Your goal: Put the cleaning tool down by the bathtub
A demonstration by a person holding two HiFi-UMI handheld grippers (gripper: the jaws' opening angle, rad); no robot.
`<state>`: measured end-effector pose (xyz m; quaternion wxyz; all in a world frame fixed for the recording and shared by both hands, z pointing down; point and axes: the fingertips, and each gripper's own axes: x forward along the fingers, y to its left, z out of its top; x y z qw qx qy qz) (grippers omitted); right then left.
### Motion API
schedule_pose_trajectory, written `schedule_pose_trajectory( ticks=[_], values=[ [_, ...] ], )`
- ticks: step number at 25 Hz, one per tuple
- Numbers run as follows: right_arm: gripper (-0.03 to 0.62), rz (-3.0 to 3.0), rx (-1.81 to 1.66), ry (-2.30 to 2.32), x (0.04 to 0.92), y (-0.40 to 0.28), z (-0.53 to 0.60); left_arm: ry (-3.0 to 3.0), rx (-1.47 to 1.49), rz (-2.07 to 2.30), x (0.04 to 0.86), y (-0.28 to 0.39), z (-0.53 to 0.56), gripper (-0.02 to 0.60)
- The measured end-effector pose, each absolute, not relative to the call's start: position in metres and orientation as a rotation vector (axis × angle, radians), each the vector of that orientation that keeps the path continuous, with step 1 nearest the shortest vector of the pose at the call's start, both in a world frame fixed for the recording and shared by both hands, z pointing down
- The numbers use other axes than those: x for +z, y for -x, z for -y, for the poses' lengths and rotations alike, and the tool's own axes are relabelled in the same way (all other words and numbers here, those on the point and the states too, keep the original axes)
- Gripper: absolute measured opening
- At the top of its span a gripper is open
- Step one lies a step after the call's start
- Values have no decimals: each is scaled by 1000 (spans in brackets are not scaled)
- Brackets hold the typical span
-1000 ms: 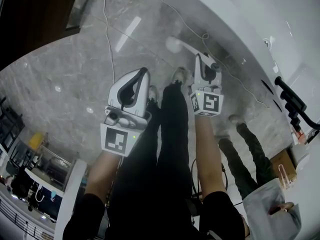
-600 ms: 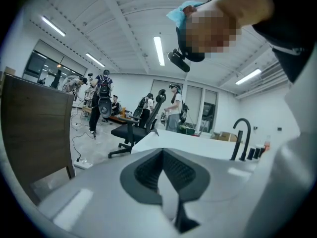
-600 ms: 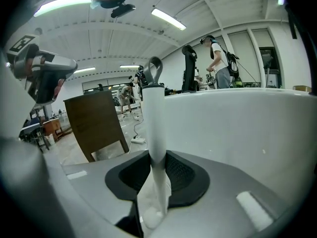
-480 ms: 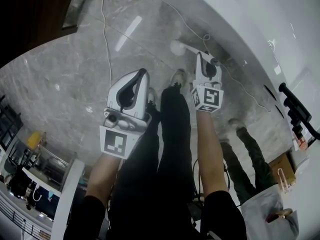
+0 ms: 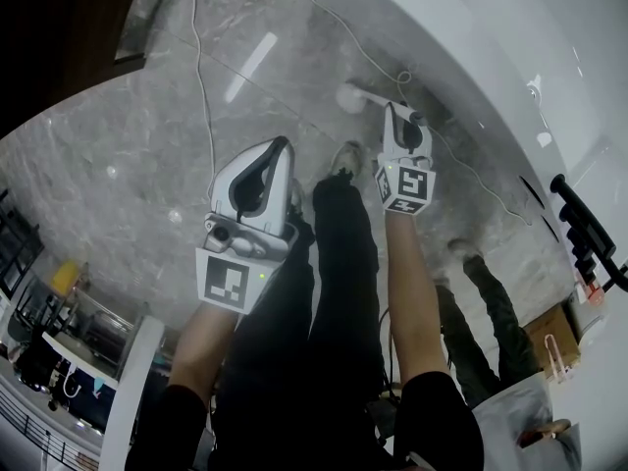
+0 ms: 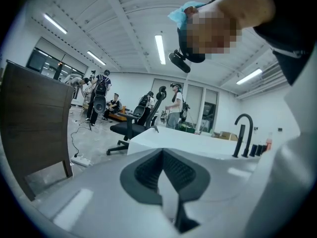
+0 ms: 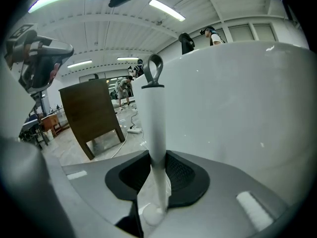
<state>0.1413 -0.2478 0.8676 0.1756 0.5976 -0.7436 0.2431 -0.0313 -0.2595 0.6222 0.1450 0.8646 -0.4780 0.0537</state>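
The cleaning tool [image 5: 351,94] is white, with a round head and a slim handle. My right gripper [image 5: 397,114] is shut on that handle, low over the grey floor beside the white bathtub [image 5: 510,27]. In the right gripper view the handle [image 7: 156,123] stands between the pads of my right gripper [image 7: 156,155], a grey loop at its far end and the tub wall [image 7: 237,98] close on the right. My left gripper [image 5: 280,150] hangs further left, shut and holding nothing. In the left gripper view the left gripper [image 6: 162,155] points level toward the tub [image 6: 198,143].
A thin cable [image 5: 201,57] runs across the marble floor. A black faucet [image 5: 579,209] stands on the tub rim. Another person's legs [image 5: 481,302] are at the right. A brown wooden cabinet [image 7: 89,118] stands left of the tub, an office chair [image 6: 136,125] further off.
My right gripper has sunk toward the floor with the tool, nearer the foot of the tub. The left gripper has dropped a little too.
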Motion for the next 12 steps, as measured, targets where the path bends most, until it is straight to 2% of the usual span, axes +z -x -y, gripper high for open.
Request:
schedule_pose_trajectory(
  ticks=[12],
  values=[
    [97, 2095, 726, -1696, 908, -153, 275, -2491, 140, 1372, 642, 17, 283, 8]
  ],
)
